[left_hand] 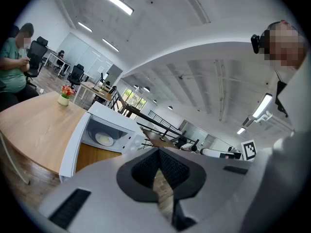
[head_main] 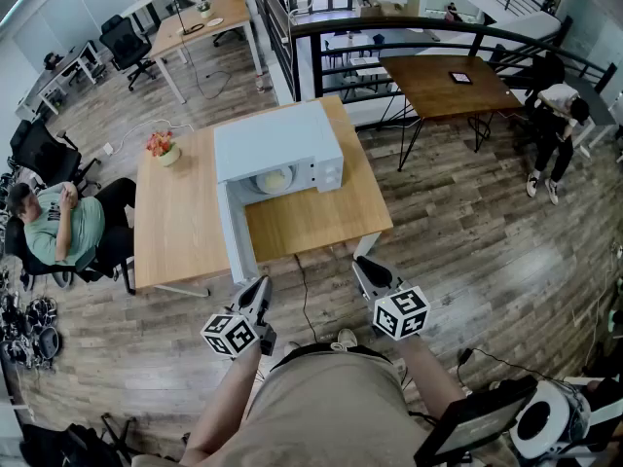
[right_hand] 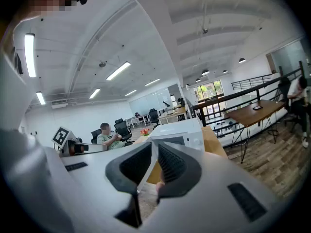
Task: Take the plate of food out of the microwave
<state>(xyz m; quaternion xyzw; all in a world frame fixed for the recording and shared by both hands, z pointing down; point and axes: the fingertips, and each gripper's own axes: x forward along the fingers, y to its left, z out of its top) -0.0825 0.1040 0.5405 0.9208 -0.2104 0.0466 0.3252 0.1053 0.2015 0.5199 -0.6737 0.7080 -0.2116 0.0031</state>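
Note:
A white microwave [head_main: 277,144] stands on a wooden table [head_main: 175,222] with its door [head_main: 237,232] swung open toward me. Inside it lies a plate of pale food [head_main: 274,179]. The left gripper view also shows the microwave [left_hand: 114,123], its open door [left_hand: 73,147] and the plate [left_hand: 104,139]. My left gripper [head_main: 259,285] hangs shut and empty just short of the table's near edge, below the door. My right gripper [head_main: 363,265] is level with it to the right, jaws together with nothing between them. In the right gripper view the microwave [right_hand: 177,132] shows beyond the jaws.
A small pot of flowers [head_main: 162,147] sits at the table's left back. A person sits in a chair [head_main: 58,224] left of the table. A cable [head_main: 304,300] runs down from the near edge. A second wooden table [head_main: 443,81] and a black railing [head_main: 409,27] lie behind.

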